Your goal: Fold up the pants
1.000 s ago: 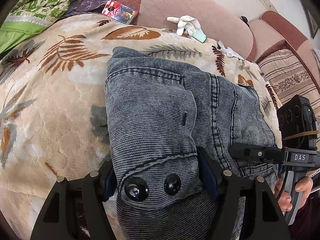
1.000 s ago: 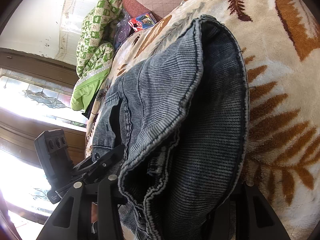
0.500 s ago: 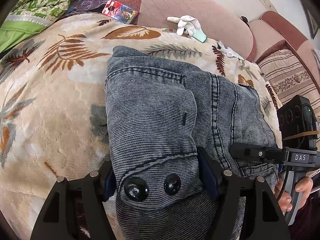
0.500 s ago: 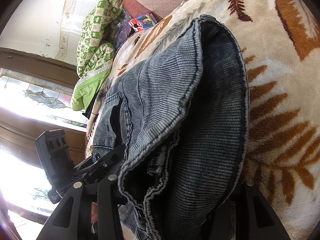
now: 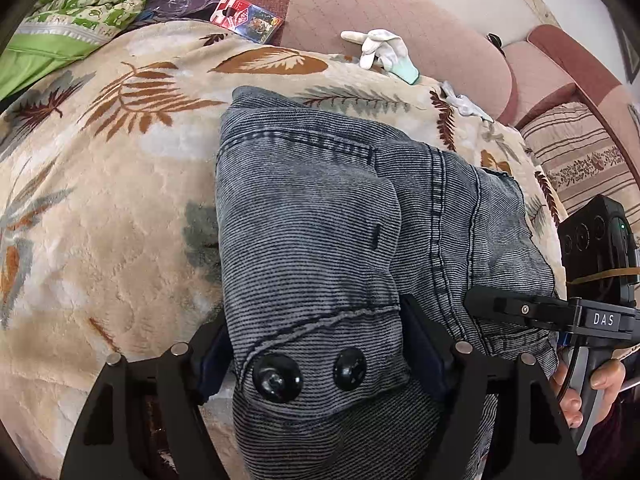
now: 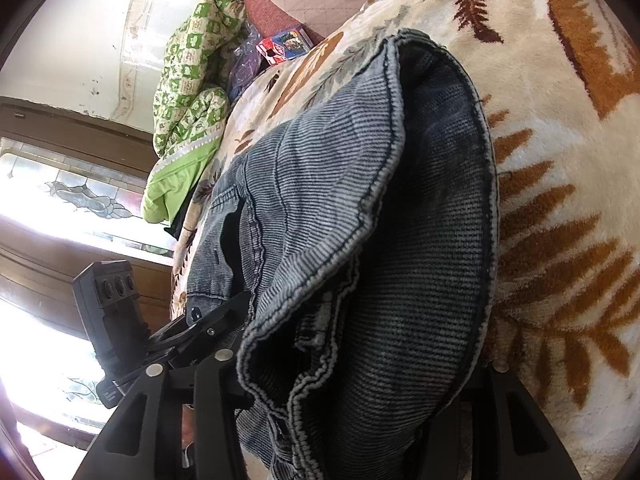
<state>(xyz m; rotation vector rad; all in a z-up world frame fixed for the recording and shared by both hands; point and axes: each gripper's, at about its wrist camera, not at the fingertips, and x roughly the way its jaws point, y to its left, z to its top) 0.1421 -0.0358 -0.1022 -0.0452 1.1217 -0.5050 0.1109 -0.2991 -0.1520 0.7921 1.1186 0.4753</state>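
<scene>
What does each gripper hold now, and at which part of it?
Both hold the grey denim pants. The left gripper clamps the waistband end with the two black buttons; the right gripper clamps a bunched, hemmed edge of the fabric.

Pants (image 5: 328, 216): ribbed, faded grey-blue denim with two glossy black buttons (image 5: 276, 376). Blanket (image 5: 100, 208): plush, matt fleece. Gripper fingers (image 5: 132, 412): matt black plastic, metal pins.

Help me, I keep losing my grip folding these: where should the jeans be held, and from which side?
Grip the jeans at the near, thick edge by the two black buttons, coming from the near side. That double-layered band is stiff; the left gripper already pinches it there, the right gripper beside it.
</scene>
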